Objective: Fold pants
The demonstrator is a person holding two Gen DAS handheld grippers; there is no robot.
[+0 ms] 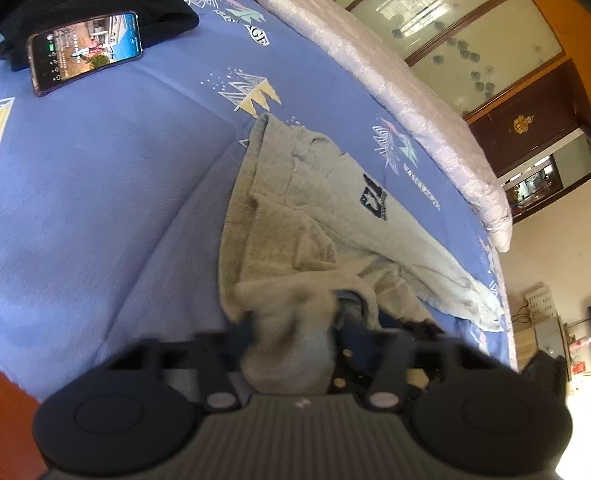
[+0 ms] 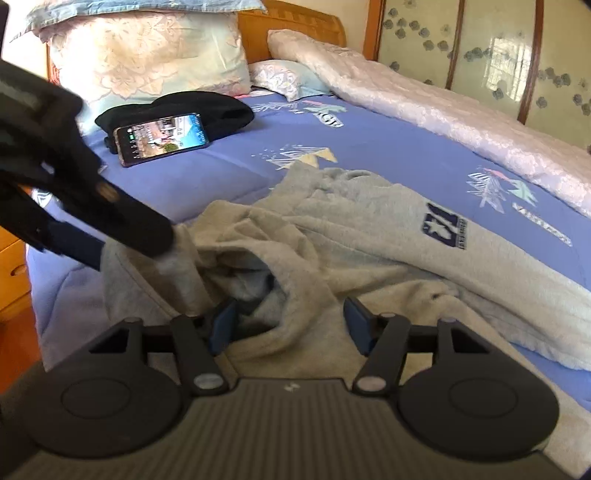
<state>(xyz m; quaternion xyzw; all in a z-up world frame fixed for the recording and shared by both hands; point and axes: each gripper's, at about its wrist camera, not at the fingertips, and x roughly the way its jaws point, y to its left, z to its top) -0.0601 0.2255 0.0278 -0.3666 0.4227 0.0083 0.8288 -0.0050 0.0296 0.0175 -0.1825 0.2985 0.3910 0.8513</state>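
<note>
Blue patterned bedsheet (image 2: 229,173) is covering the bed and carrying everything in view. Grey pants (image 2: 369,229) are lying crumpled on it, logo leg (image 2: 441,226) stretching away to the right of the main bunch, dark block logo facing up. Taking the pants as landmark:

- Phone (image 2: 161,139) is sitting well beyond the pants toward the headboard, screen lit, leaning against a black garment (image 2: 221,107).
- Pillows (image 2: 147,55) are stacking up behind that garment, against the wooden headboard (image 2: 295,22).
- Pink quilt (image 2: 443,107) is running along the far side of the pants, well apart from them.
- Flower-print panels (image 2: 480,44) are standing behind the quilt.

Left gripper (image 1: 291,325): jaws are clamping a bunched fold of the pants (image 1: 314,206), and grey cloth is filling the gap between them. The right wrist view shows this gripper (image 2: 168,242) coming in from the left with its tip on the pants' near-left edge, cloth rising under it.

Right gripper (image 2: 288,325): jaws are standing apart, blue pads (image 2: 223,326) showing on both sides, a ridge of the pants lying between them. Pads are not pressing the cloth; whether they are touching it, cannot tell.
</note>
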